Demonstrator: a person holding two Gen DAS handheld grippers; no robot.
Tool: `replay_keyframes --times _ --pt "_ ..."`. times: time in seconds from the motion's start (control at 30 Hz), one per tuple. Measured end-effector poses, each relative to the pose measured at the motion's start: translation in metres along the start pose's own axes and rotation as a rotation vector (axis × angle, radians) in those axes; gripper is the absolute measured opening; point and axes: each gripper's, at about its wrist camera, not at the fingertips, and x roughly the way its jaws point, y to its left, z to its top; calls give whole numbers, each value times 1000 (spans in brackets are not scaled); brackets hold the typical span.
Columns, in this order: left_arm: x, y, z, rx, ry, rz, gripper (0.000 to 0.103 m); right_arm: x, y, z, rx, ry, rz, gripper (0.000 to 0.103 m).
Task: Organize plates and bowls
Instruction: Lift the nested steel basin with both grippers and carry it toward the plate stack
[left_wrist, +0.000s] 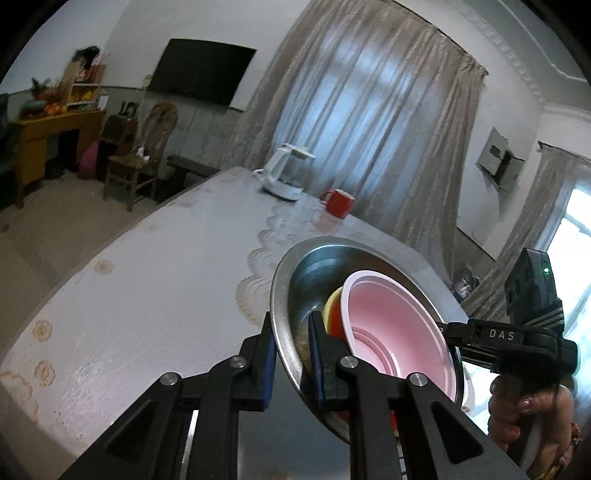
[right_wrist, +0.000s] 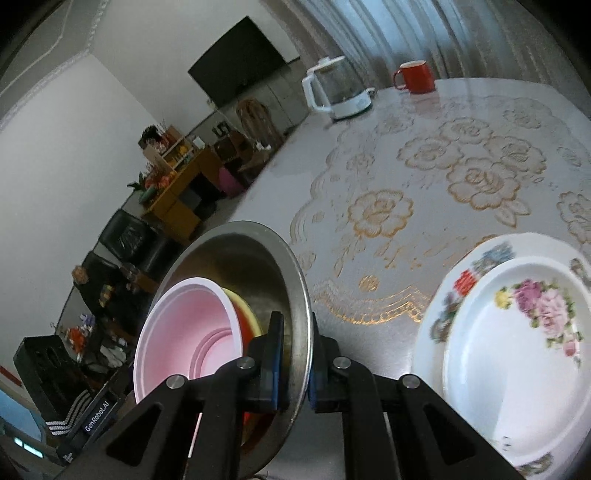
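The steel bowl (left_wrist: 317, 273), with a pink bowl (left_wrist: 395, 325) and a yellow one (left_wrist: 330, 308) nested inside, is held tilted above the table (left_wrist: 147, 280), its rim pinched at opposite sides by the left gripper (left_wrist: 291, 354) and right gripper (right_wrist: 295, 354). Both grips should probably be kept level so nothing slides out. It's best set down gently near the flowered plates (right_wrist: 517, 332) at 4 o'clock in the right view.

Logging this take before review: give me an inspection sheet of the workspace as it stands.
Surface: table under a floral lace cloth.
Job's things: metal bowl holding a pink bowl and a yellow one; two stacked floral plates on the table.
Clutter: white kettle, red mug.
Grippers: left tool and right tool each clamp the metal bowl's rim.
Cables: nothing seen.
Surroundings: curtains, wall television, chair, shelves.
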Motion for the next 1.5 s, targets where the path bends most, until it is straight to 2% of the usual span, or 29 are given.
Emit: replay_keyframes --times 0.3,0.73,1.03,1.5 --pt "11 -53 12 78 15 -82 15 -55 -26 7 55 -94 -26 11" --pt "59 -135 2 181 116 -188 15 -122 -96 1 200 -228 -113 10" --pt "90 -161 -16 231 189 -199 15 -128 -143 -13 319 -227 -133 11" --pt "131 -166 -36 261 292 -178 15 -113 -181 -25 418 -182 -174 11"
